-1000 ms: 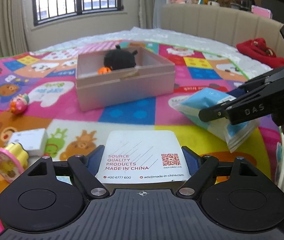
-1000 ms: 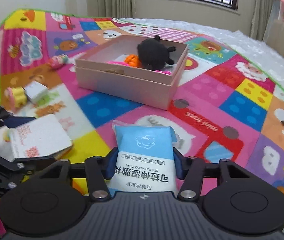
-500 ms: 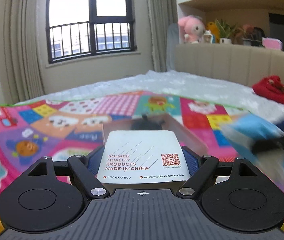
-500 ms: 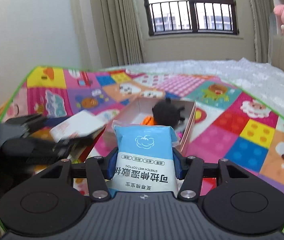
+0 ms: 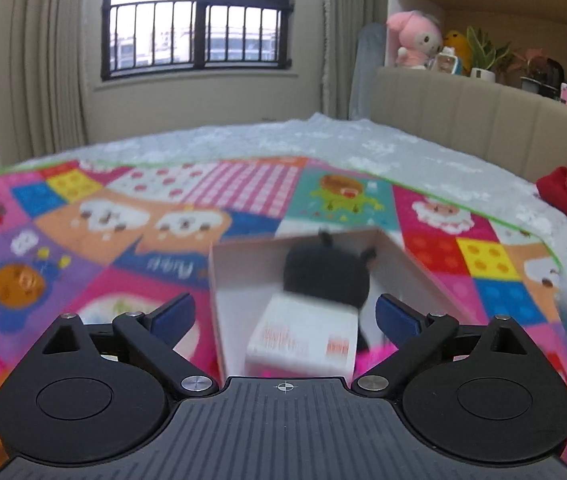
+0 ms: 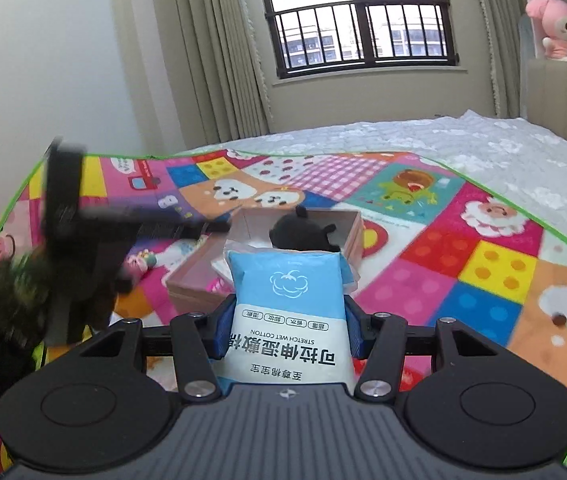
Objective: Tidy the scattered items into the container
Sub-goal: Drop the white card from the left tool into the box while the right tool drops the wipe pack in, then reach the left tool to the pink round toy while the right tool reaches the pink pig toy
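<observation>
Two grippers hang above the colourful play mat [image 5: 131,216], each pointing down toward the pink cardboard box [image 5: 411,264] that serves as the container. The left gripper [image 5: 285,318] has its jaws opening, and they stand wide apart; the white carton [image 5: 303,336] with red print sits blurred between them, just ahead of the gripper's body, with clear gaps to both blue pads [image 5: 173,314], so nothing presses on it. It appears over the near end of the box's white interior (whether it rests on the box floor cannot be told from the blur). Just beyond the carton, farther from the left gripper, a black plush toy [image 5: 327,276] lies inside the box.

The right gripper [image 6: 286,330] is closed partway on a blue and white wet-wipes pack [image 6: 287,308], its blue pads pressing both long sides, the pack standing upright between the fingers. Ahead of this gripper and lower lies the same box [image 6: 187,280], with the black plush [image 6: 303,234] visible over the pack's top edge. To the left of the right gripper, the left gripper's dark arm [image 6: 83,232] reaches, blurred, toward the box's near rim. A small pink toy [image 6: 141,260] lies on the mat left of the box.
</observation>
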Tool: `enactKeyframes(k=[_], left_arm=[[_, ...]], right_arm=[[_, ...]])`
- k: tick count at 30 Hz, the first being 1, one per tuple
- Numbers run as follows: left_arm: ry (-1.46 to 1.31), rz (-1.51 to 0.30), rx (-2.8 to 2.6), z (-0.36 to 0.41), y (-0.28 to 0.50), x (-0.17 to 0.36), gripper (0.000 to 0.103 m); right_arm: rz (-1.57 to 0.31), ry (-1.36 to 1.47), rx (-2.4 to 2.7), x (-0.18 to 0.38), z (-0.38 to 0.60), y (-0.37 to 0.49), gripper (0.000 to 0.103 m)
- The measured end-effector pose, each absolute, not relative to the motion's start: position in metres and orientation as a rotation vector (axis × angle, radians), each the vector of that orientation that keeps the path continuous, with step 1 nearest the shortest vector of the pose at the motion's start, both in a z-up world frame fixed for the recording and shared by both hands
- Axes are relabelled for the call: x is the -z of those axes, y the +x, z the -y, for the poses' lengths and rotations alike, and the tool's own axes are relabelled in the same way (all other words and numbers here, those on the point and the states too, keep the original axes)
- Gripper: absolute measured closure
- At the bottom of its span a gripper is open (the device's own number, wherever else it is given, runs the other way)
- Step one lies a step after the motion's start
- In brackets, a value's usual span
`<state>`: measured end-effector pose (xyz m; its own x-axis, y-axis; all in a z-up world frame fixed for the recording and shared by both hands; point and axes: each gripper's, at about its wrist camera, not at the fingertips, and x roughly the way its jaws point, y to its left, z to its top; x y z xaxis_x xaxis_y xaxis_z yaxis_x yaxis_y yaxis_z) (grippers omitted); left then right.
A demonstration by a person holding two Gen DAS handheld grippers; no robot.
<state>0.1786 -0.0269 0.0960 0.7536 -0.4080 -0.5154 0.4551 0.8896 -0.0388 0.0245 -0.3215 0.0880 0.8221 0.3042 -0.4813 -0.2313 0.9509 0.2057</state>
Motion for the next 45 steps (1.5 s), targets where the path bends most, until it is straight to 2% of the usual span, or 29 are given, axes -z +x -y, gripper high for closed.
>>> enactKeyframes(k=[9, 11, 18, 19, 22, 23, 25, 29, 37, 39, 43, 45], left_arm=[[-0.080, -0.614, 0.539, 0.003, 0.145, -0.055, 0.002], [-0.086, -0.604, 0.540, 0.006, 0.139, -0.054, 0.002], [-0.090, -0.611, 0.641, 0.019, 0.121, -0.058, 0.001], [-0.078, -0.601, 0.643, 0.020, 0.114, -0.059, 0.001], [-0.053, -0.562, 0.600, 0.019, 0.092, -0.065, 0.001], [-0.049, -0.550, 0.569, 0.016, 0.084, -0.067, 0.001], [-0.056, -0.535, 0.519, 0.010, 0.072, -0.071, 0.000], [-0.061, -0.521, 0.406, -0.007, 0.055, -0.070, 0.000], [-0.025, -0.469, 0.112, -0.066, 0.041, -0.064, 0.000], [-0.039, -0.464, 0.039, -0.085, 0.039, -0.059, 0.000], [-0.146, -0.522, -0.016, -0.115, 0.039, -0.041, 0.000], [-0.167, -0.554, -0.035, -0.122, 0.037, -0.025, 0.000]], right_arm=[[-0.528, 0.189, -0.264, -0.080, 0.295, 0.137, 0.049], [-0.557, 0.172, -0.255, -0.073, 0.289, 0.154, 0.031], [-0.498, 0.122, -0.195, -0.075, 0.294, 0.145, 0.031], [-0.509, 0.108, -0.192, -0.073, 0.293, 0.144, 0.034], [-0.582, 0.034, -0.169, -0.056, 0.283, 0.145, 0.057], [-0.613, 0.021, -0.144, -0.048, 0.280, 0.149, 0.059], [-0.668, 0.072, -0.117, -0.031, 0.277, 0.157, 0.059], [-0.656, 0.126, -0.160, -0.024, 0.265, 0.161, 0.057], [-0.609, -0.084, -0.089, -0.033, 0.240, 0.150, 0.055], [-0.566, -0.153, -0.090, -0.043, 0.227, 0.141, 0.052], [-0.525, -0.171, -0.220, -0.067, 0.187, 0.130, 0.029], [-0.548, -0.160, -0.319, -0.073, 0.159, 0.132, 0.024]])
